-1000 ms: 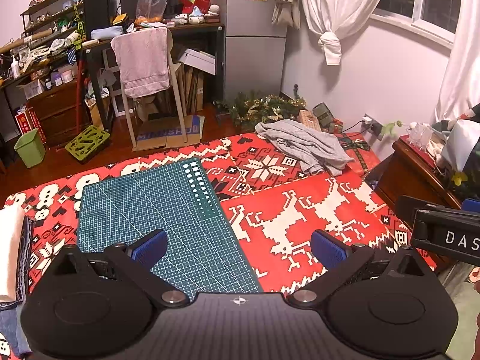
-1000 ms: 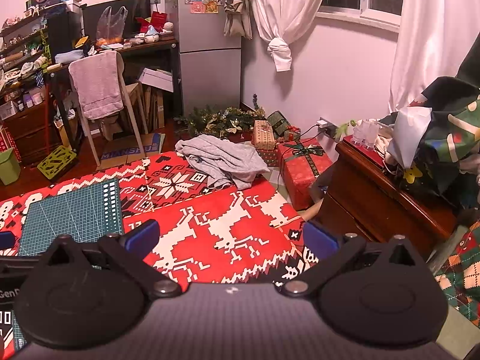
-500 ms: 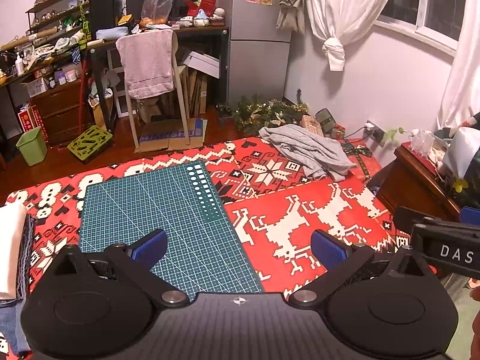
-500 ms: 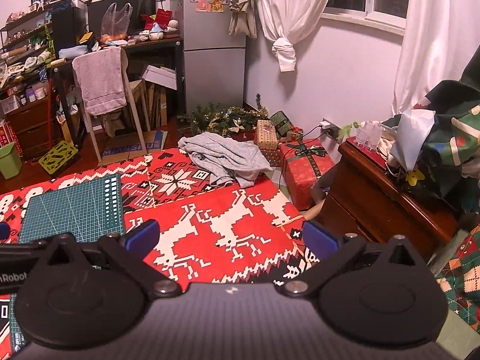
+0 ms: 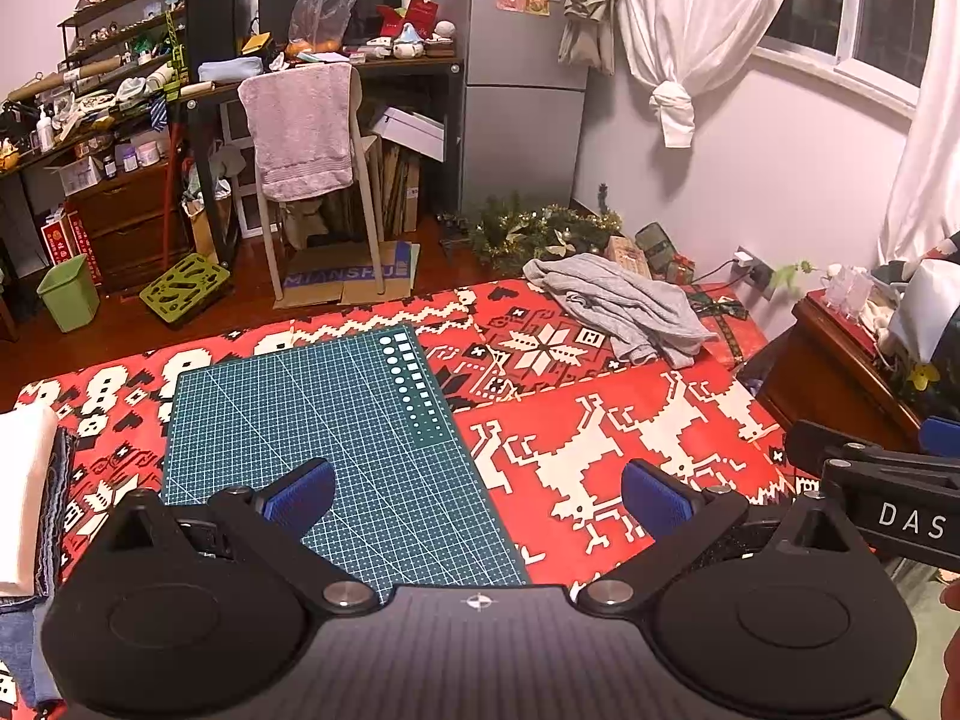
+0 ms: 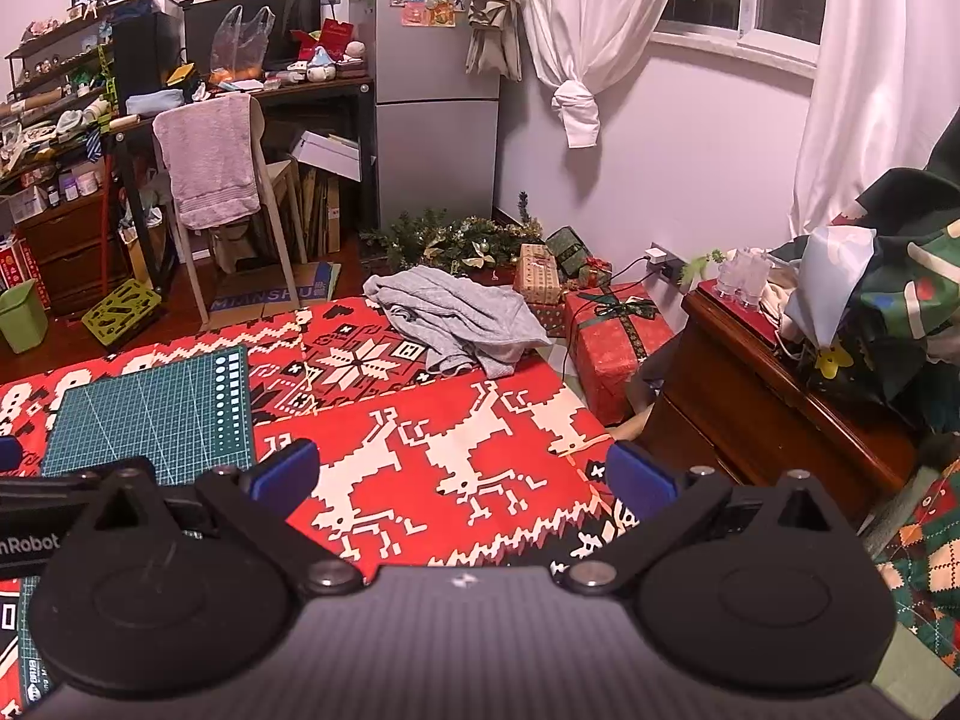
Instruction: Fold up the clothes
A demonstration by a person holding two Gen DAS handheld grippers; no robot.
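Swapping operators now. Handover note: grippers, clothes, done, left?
Left gripper: open, empty, over the green gridded cutting mat.
Right gripper: open, empty, over the red reindeer-pattern blanket.
Crumpled grey garment lies unfolded at the blanket's far edge, untouched.
Stack of folded clothes, white on top, sits at the left edge; looks done.
Left: fetch the grey garment, probably fold it on the mat.

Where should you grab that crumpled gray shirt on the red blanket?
Probably the bunched near edge of the gray shirt, coming from the near side over the red blanket. It lies in a loose heap at the far corner, and its raised folds there give the open right gripper something to pinch.
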